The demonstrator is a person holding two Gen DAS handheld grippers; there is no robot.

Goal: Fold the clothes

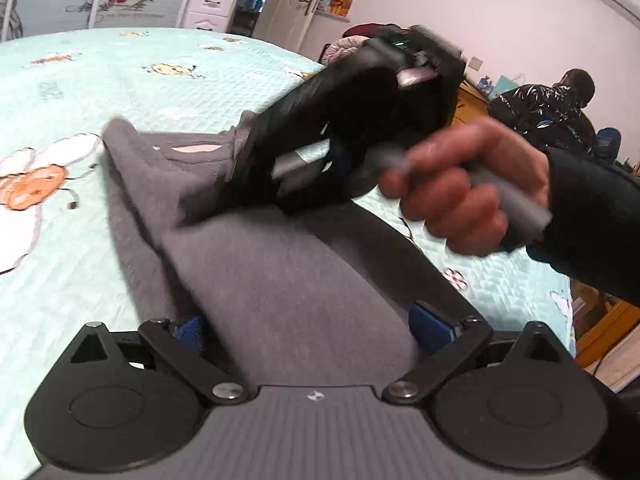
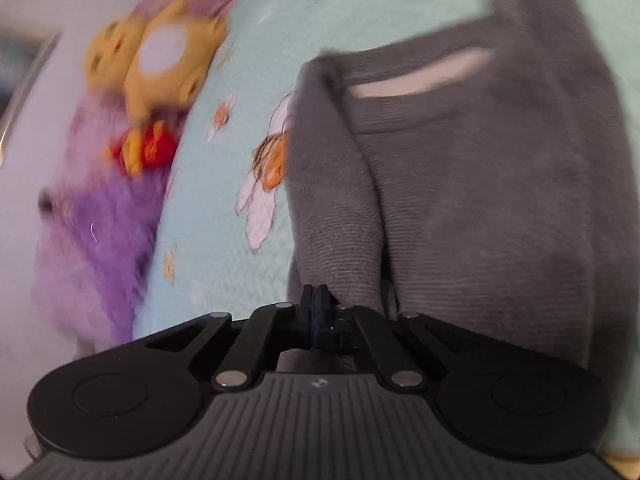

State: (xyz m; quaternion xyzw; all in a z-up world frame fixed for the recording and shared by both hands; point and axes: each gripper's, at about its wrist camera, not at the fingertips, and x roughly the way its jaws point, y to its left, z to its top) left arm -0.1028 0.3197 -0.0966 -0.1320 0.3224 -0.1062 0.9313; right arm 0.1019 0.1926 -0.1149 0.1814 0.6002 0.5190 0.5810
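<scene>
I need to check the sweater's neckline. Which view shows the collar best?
The right wrist view: the grey sweater's collar faces the camera, unobstructed. The left wrist view shows it smaller, partly behind the right gripper.

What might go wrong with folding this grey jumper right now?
The right gripper is shut at the very edge of the grey knitted jumper; it may hold little or no cloth, so the fold could slip. The left gripper stands open with cloth lying between its fingers, so that side may drag and bunch on the mint quilted bedspread.

grey sweater (image 2: 480, 208) matt ribbed knit; bedspread (image 1: 120, 80) quilted cloth.
</scene>
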